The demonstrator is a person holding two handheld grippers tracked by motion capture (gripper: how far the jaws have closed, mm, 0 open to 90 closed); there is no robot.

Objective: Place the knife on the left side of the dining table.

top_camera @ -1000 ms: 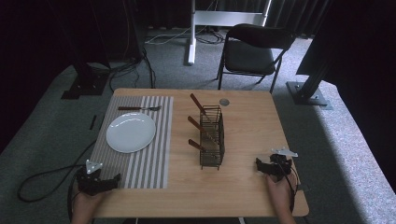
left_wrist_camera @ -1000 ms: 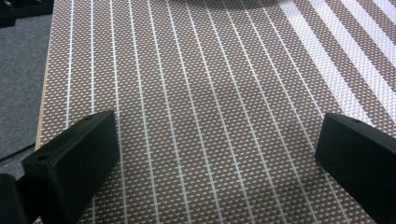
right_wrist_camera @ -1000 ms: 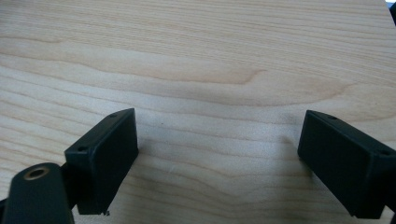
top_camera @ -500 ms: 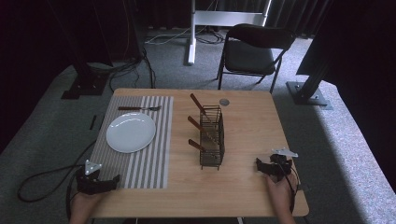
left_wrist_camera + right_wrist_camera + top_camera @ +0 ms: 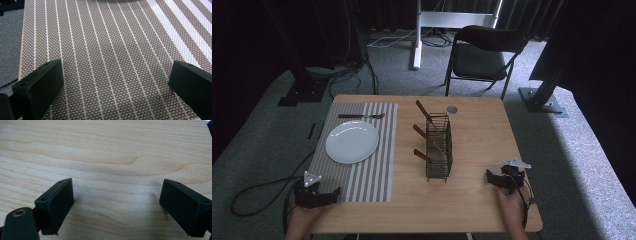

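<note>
My left gripper (image 5: 329,195) rests at the near left corner of the table, open, its tips over the striped placemat (image 5: 362,165). In the left gripper view the placemat (image 5: 112,50) lies between the wide-apart jaws of the left gripper (image 5: 115,82), with nothing held. My right gripper (image 5: 493,178) sits at the near right of the wooden table (image 5: 482,135), open and empty. The right gripper view has bare wood (image 5: 112,157) between the spread jaws of the right gripper (image 5: 116,202).
A white plate (image 5: 352,141) lies on the placemat, with a fork (image 5: 361,116) beyond it. A black wire basket (image 5: 438,147) at mid-table holds three wooden-handled utensils (image 5: 424,111). A small round disc (image 5: 452,109) lies at the far edge. A chair (image 5: 484,52) stands behind the table.
</note>
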